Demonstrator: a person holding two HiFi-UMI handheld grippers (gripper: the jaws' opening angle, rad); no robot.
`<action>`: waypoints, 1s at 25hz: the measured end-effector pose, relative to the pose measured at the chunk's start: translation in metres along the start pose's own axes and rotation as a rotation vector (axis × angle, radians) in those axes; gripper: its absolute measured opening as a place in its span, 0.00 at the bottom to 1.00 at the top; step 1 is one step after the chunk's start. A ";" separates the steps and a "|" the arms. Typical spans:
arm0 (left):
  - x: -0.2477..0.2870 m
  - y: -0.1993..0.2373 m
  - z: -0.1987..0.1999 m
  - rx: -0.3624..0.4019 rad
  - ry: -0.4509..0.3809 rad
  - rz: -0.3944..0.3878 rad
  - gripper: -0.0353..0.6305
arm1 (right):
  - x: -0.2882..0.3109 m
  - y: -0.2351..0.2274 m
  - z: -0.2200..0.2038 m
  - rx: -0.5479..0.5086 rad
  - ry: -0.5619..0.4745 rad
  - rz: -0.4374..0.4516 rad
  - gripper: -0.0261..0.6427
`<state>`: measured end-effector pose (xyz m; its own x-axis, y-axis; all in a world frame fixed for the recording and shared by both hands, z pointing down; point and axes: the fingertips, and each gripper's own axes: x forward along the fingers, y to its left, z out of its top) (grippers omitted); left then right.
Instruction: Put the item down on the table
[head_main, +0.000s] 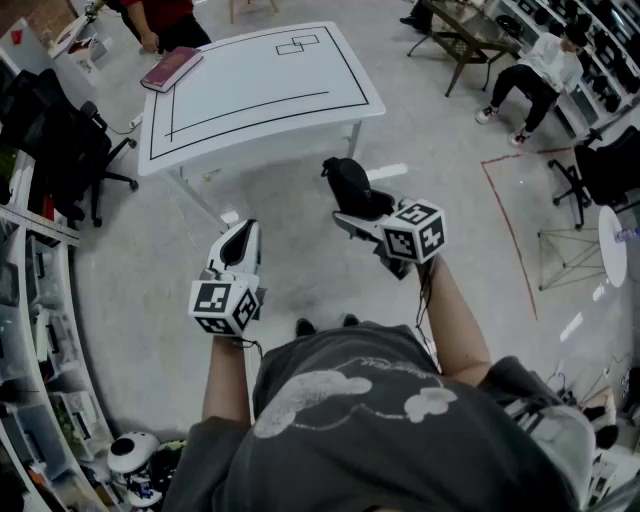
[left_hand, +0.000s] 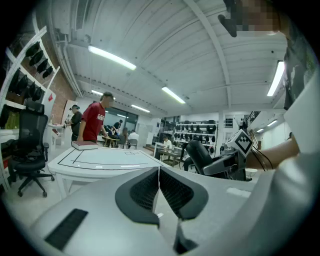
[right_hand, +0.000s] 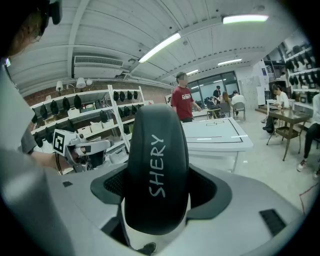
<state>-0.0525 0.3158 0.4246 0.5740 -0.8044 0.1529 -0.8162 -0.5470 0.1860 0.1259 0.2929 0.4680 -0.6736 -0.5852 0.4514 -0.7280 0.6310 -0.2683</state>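
Observation:
A black oblong case (right_hand: 156, 165) printed "SHERY" stands upright between the jaws of my right gripper (right_hand: 157, 187), which is shut on it. In the head view the case (head_main: 347, 180) sticks forward from the right gripper (head_main: 362, 212), held in the air over the floor, short of the white table (head_main: 250, 100). My left gripper (head_main: 240, 232) is beside it, also over the floor. Its pads (left_hand: 145, 192) meet with nothing between them. The left gripper view shows the case (left_hand: 197, 152) to the right and the table (left_hand: 100, 157) ahead.
A dark red book (head_main: 171, 68) lies on the table's far left corner, and a person in a red shirt (right_hand: 182, 102) stands behind it. Black office chairs (head_main: 60, 140) and shelves line the left. A seated person (head_main: 540, 70) and a dark table (head_main: 470, 30) are far right.

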 end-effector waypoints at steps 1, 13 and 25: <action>0.001 0.003 0.001 0.003 0.000 -0.002 0.06 | 0.002 0.000 0.001 -0.002 0.000 -0.002 0.54; -0.008 0.035 -0.024 -0.035 0.045 -0.044 0.06 | 0.031 0.012 -0.009 0.008 0.022 -0.045 0.55; 0.025 0.075 -0.019 -0.043 0.060 -0.003 0.06 | 0.050 -0.042 0.012 0.057 -0.021 -0.092 0.55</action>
<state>-0.0979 0.2594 0.4607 0.5805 -0.7867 0.2100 -0.8115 -0.5379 0.2282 0.1210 0.2306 0.4916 -0.6056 -0.6504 0.4584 -0.7926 0.5442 -0.2750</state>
